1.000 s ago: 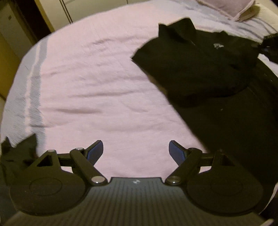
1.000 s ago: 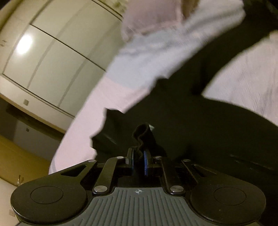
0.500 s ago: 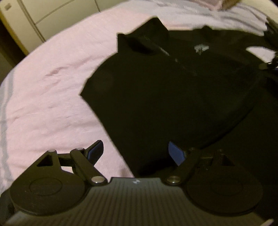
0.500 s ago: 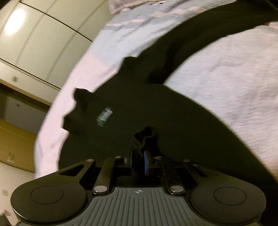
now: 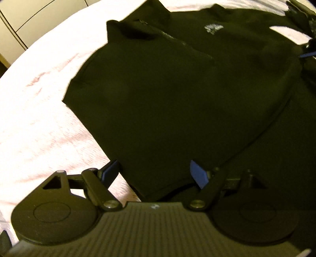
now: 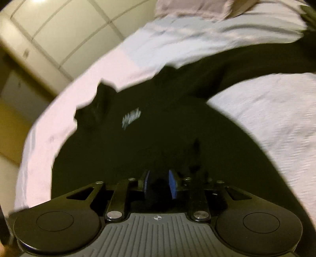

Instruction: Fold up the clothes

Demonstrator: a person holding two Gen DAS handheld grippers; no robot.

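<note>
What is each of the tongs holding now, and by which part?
Nothing. The left tongs stand wide open over the hem of the black shirt. The right tongs have just been opening; no fabric sits between their pads.

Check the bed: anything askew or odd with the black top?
Only mid-fold untidiness. The black top lies on the pink bedcover with one sleeve trailing out toward the pillow, unfolded. No damage visible.
</note>
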